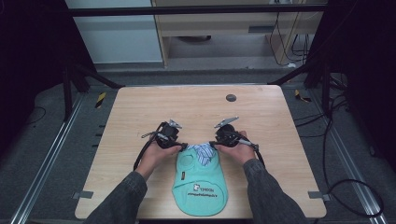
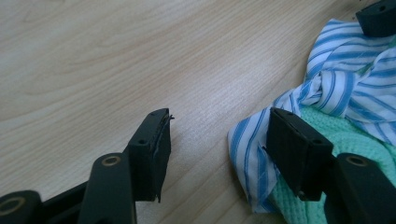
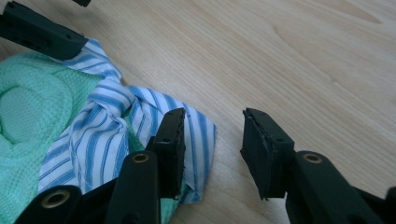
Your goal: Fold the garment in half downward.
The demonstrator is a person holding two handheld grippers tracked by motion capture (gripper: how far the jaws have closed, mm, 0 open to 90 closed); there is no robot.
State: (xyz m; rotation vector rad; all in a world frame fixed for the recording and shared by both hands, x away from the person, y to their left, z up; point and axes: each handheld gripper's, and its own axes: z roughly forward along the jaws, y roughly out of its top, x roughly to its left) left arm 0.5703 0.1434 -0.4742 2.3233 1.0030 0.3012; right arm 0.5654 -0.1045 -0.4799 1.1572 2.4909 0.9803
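- The green bib [image 1: 200, 184] lies flat on the tabletop [image 1: 140, 112] near its 6 o'clock edge, with the printed end toward the person and the neck end pointing to 12 o'clock.
- Its blue-and-white striped ties [image 1: 201, 152] are already crossed into a knot at the neck end; in the left gripper view the knot [image 2: 327, 91] looks drawn together, with both tails spread flat on the wood.
- The left tongs [image 1: 183, 147] sit at 9 o'clock of the knot with the jaws apart. One jaw rests over the edge of a striped tail and the other over bare wood, so nothing is pinched.
- The right tongs [image 1: 214, 144] sit at 3 o'clock of the knot, also apart. One jaw stands over the other tail [image 3: 196, 135], but the pads are not pressing on it.
- Judgement: the tying looks finished or nearly so. At most, a last tightening pull or tidying of the tails remains, then lifting both tongs clear.
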